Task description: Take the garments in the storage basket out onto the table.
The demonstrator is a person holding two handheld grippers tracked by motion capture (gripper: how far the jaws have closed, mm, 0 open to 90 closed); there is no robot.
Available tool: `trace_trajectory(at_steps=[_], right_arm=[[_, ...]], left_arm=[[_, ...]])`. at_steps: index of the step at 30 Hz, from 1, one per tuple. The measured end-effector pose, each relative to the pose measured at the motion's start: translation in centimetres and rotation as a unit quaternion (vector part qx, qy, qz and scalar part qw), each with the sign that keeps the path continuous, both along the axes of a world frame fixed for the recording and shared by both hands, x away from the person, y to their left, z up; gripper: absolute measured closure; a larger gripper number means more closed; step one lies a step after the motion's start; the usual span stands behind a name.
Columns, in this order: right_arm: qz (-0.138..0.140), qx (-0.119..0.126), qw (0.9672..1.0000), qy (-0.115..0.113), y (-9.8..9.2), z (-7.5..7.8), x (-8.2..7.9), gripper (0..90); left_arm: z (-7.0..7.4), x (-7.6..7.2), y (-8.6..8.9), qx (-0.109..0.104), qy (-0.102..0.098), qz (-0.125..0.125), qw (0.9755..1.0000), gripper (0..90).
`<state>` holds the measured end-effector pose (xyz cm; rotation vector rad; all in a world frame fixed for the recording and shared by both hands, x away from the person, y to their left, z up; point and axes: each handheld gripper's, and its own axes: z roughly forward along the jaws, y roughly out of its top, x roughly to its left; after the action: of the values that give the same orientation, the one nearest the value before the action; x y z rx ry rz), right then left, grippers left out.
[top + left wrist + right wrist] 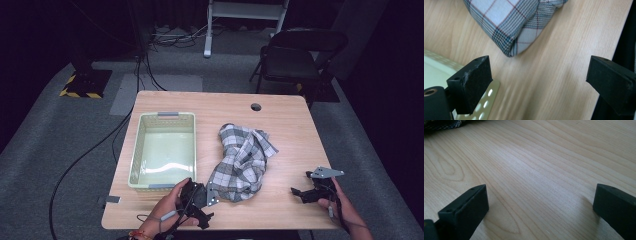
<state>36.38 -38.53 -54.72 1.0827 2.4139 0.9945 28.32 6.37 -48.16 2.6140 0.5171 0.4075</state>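
My left gripper [539, 72], jaws spread wide, hovers by the crumpled grey plaid cloth's [242, 161] corner to grasp it, while my right gripper [540, 205] waits released.

Lighting and picture quality: lit table, dark surround

High view: wooden table [280, 125] evenly lit from above, floor and backdrop falling to near black. Left gripper view: motion blur along the lower tabletop; checked cloth [509, 22] sharp. Right gripper view: soft jaw shadows on the wood, near jaws slightly out of focus
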Motion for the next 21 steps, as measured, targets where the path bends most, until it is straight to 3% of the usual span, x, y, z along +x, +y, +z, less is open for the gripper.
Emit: trace_trajectory(at_steps=[12,21], right_arm=[[0.0,0.0,1.0,0.0,0.0,0.0,0.0,0.1],[0.0,0.0,1.0,0.0,0.0,0.0,0.0,0.1]], left_arm=[[-0.9,-0.9,2.2,0.01,0.011,0.021,0.9997,6.2],[-1.7,-1.0,4.4,0.006,0.022,0.057,0.9981,6.1]])
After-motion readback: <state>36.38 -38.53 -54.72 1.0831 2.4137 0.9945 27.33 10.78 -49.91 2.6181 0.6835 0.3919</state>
